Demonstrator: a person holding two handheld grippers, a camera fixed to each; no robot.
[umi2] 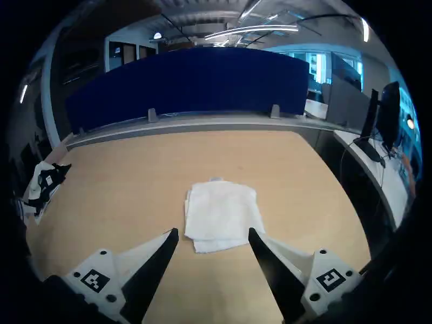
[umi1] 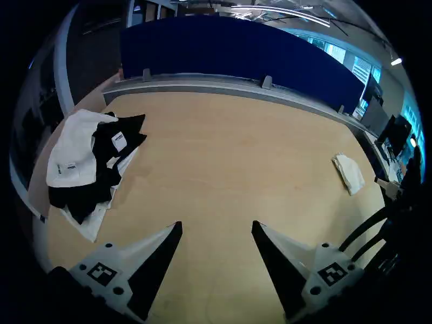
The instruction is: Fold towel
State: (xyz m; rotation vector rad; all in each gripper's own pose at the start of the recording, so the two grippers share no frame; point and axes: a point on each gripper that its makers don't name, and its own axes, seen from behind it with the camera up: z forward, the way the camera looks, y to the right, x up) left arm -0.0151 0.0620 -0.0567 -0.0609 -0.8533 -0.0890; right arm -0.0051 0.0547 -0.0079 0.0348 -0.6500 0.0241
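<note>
Left gripper view: wooden table [umi1: 227, 151] bears a black-and-white cloth pile [umi1: 92, 162] at nine o'clock, the folded white towel [umi1: 349, 171] at three. Left tool [umi1: 217, 224] gapes empty; right tool [umi2: 212, 232] also, towel at its twelve.

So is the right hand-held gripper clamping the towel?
No, the hand-held gripper is open and the towel lies flat on the table.

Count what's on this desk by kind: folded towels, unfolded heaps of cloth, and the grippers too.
Folded white towel: 1
Heap of black and white cloths: 1 (its pieces can't be told apart)
Grippers: 2, the left gripper and the right gripper, jaws apart on both
Total: 4
</note>
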